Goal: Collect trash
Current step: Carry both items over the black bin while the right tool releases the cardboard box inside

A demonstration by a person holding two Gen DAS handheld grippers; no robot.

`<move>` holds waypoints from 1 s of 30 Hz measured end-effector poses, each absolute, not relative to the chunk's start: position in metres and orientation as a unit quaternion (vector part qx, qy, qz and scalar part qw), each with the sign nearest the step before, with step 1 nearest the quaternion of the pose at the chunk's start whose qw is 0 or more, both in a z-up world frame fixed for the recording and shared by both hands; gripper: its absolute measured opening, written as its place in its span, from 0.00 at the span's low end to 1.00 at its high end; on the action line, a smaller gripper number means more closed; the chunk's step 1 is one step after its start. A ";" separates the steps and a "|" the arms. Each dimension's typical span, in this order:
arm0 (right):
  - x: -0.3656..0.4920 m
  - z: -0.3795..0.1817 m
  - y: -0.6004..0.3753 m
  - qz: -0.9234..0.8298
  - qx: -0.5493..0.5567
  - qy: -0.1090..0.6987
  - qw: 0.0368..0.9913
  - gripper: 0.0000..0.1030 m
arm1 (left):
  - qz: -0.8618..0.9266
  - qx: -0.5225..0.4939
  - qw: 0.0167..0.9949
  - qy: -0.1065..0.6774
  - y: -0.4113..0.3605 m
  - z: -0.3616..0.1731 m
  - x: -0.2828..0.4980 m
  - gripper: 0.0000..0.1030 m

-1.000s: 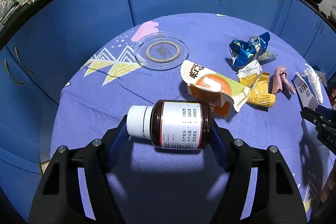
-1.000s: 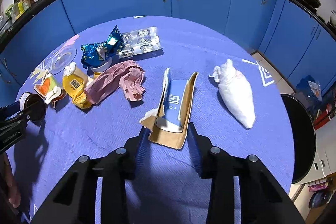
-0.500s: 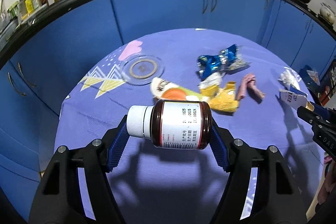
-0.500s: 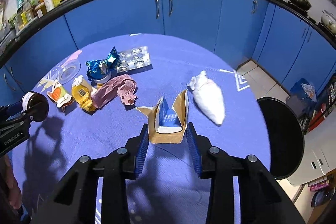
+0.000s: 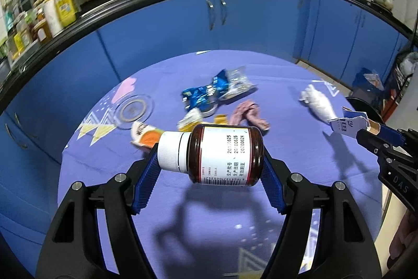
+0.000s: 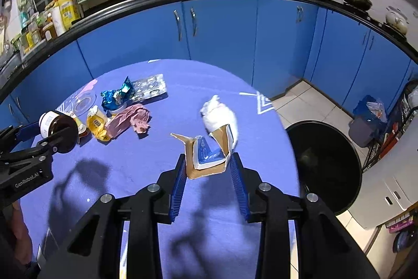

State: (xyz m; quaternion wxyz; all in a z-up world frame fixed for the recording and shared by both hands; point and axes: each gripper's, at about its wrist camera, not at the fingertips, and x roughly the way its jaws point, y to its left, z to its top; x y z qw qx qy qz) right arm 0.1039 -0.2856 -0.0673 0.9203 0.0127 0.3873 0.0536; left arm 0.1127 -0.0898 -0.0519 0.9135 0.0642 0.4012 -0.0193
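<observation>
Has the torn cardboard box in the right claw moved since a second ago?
Yes. The torn cardboard box, then resting on the table, now hangs above it in the right claw, nearer the white bag.

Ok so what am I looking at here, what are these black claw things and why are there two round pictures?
These are two hand-held grippers, each carrying a fisheye camera looking along its fingers; a person holds them, not a robot. One picture comes from the left gripper, clamping a brown glass pill bottle with a white cap. The other comes from the right gripper, clamping a torn blue-and-brown cardboard box. Both are lifted above the purple tablecloth, where wrappers, a crumpled white bag and a silver blister pack remain. A black round bin stands beside it.
</observation>
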 end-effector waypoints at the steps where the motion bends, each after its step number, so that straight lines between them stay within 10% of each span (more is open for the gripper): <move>1: 0.102 -0.066 -0.290 0.052 0.014 0.385 0.921 0.32 | -0.023 0.067 0.913 0.401 -0.095 -0.051 0.113 0.68; 30: 0.096 -0.060 -0.411 -0.033 0.059 0.352 0.933 0.32 | -0.127 0.126 0.903 0.392 -0.247 -0.040 0.145 0.68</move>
